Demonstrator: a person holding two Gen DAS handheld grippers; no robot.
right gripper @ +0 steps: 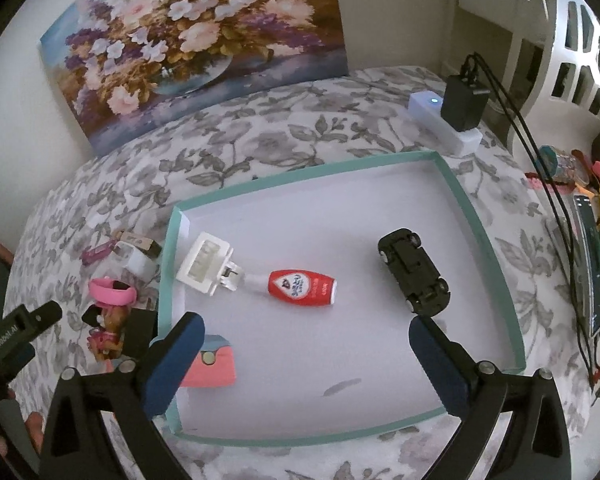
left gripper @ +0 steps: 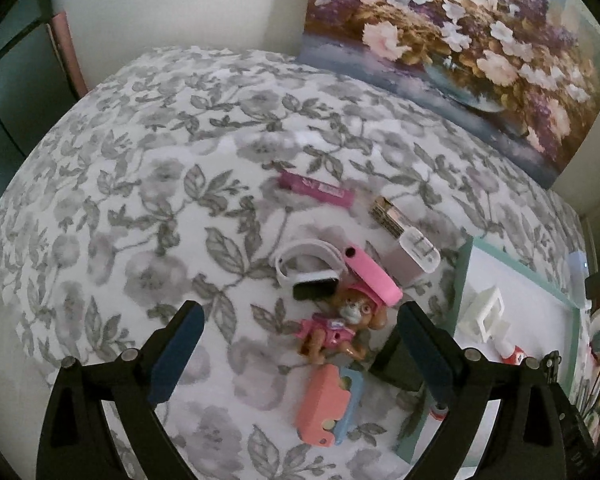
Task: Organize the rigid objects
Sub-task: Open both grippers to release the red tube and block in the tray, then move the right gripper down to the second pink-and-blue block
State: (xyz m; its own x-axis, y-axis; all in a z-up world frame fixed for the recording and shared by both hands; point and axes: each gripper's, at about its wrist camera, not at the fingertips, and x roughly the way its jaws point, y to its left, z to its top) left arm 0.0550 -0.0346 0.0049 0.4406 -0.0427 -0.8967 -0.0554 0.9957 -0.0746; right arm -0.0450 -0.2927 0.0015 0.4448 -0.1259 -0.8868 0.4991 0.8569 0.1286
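Note:
In the left wrist view my left gripper is open, pointing down at a pile of small things on the flowered bedspread. A toy dog in pink lies between its fingers, untouched. Around it are a salmon and blue block, a white-banded watch, a pink strap, a magenta tube and two small boxes. My right gripper hangs open and empty over the teal-rimmed tray. In the tray lie an upturned black toy car, a red tube and a white clip.
A flower painting leans against the wall behind the bed. A white power strip with a black adapter and cables sits beyond the tray. Colourful clutter lines the right edge. A black object lies beside the left gripper's right finger.

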